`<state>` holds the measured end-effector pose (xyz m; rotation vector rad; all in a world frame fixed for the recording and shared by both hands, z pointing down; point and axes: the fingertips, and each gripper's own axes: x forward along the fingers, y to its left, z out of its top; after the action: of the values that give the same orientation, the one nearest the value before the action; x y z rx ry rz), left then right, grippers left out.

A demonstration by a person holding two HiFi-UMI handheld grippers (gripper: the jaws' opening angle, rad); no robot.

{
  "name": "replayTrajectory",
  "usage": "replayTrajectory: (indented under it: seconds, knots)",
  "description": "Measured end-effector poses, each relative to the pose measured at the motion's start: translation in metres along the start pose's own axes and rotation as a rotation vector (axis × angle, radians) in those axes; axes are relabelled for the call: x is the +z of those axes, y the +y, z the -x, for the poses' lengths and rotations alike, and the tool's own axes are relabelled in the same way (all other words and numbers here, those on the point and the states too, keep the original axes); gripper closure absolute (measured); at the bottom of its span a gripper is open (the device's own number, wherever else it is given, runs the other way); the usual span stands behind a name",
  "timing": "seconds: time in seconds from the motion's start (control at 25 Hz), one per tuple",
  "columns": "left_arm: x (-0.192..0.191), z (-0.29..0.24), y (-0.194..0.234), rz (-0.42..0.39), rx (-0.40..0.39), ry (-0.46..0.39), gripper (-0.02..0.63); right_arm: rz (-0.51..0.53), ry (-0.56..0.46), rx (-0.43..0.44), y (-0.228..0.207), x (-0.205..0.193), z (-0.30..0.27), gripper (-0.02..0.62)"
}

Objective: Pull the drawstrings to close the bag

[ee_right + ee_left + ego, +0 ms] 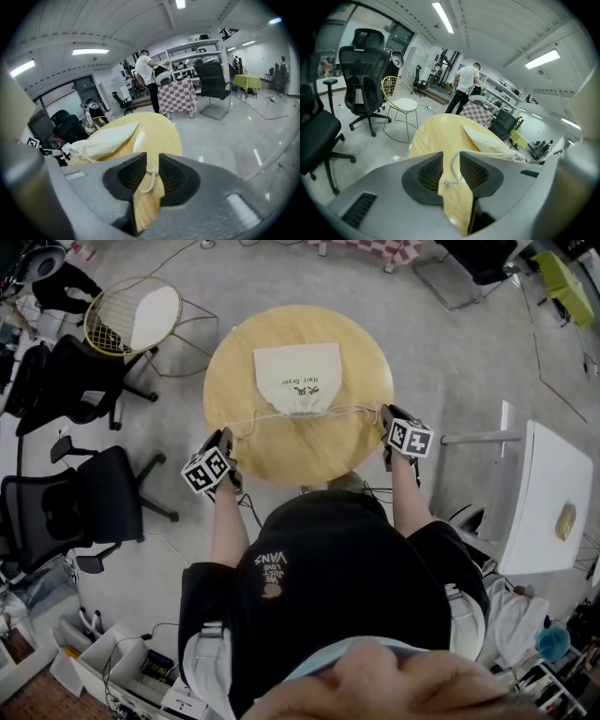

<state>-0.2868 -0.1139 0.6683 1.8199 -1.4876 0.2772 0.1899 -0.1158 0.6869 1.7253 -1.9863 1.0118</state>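
Observation:
A cream drawstring bag (298, 379) lies on the round wooden table (281, 451), its mouth gathered toward me. One drawstring (255, 420) runs left to my left gripper (223, 442). In the left gripper view the knotted cord end (451, 176) lies loose in the gap between the parted jaws of the left gripper (451, 164), gripped by neither pad. The other drawstring (361, 410) runs right to my right gripper (386, 420). In the right gripper view a cord knot (151, 171) sits between the tips of the right gripper (151, 164); the pads stand apart, and a slack loop hangs below.
A gold wire chair (131, 315) stands left of the table, with black office chairs (84, 381) further left. A white table (548, 502) is at the right. In the left gripper view a person (464, 89) stands far off by a checkered table (480, 115).

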Motion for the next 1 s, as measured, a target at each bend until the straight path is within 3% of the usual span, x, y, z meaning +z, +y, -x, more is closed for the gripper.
replayTrajectory:
  seconds: [0.68,1.0]
  knots:
    - [-0.009,0.016,0.002,0.001,-0.017,-0.017,0.485,-0.004,-0.035,0.005,0.009,-0.010,0.015,0.517]
    - [-0.001,0.018,-0.028,-0.025,-0.099,-0.047,0.485,0.009,-0.077,0.026,0.022,-0.003,0.028,0.517]
